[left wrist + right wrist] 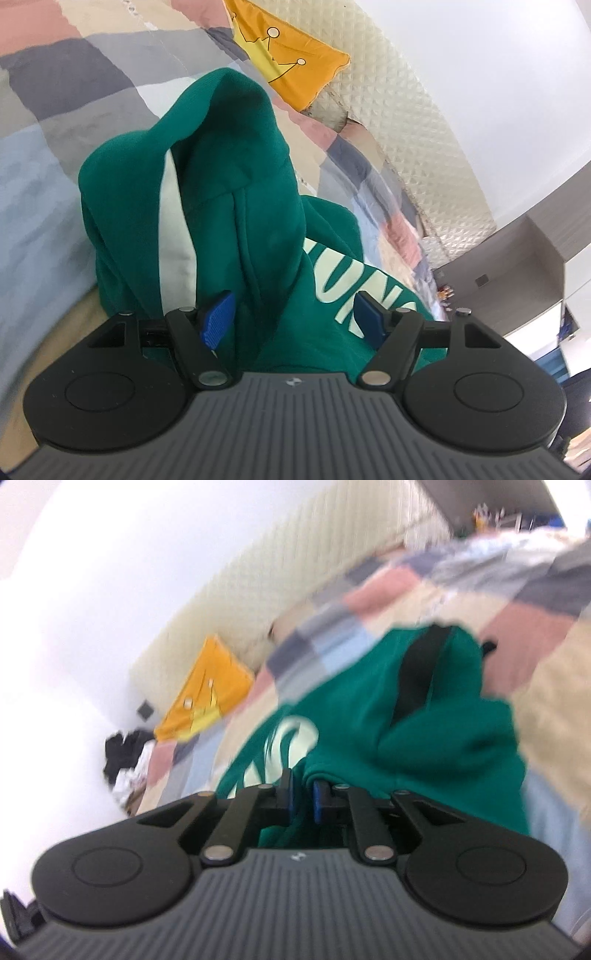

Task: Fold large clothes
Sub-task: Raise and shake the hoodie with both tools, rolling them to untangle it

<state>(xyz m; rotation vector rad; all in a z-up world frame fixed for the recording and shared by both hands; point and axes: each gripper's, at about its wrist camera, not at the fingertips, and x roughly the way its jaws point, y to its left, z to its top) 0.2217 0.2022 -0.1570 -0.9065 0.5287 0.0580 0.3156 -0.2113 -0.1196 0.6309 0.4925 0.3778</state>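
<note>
two grippers are on one green hoodie [236,206], which lies bunched on the patchwork quilt [55,155] of a bed. going left to right: the left gripper [293,319] stands wide open over the cloth, a ridge of hoodie between its blue pads [218,317] but not pinched. the right gripper [303,794] is closed on a fold of the green fabric at its tips; that view is blurred, so how deep the bite is i can't say. to do this well, i'd judge the left should close on a clean edge at about its 12 o'clock before both lift, so the body spreads flat rather than dragging in a heap. around it: a yellow cushion [291,59] with a crown drawing at 1 o'clock in the left view, a cream quilted headboard [417,122] behind, a white wall [92,572], and dark clothes [125,753] piled at 9 o'clock in the right view.
</note>
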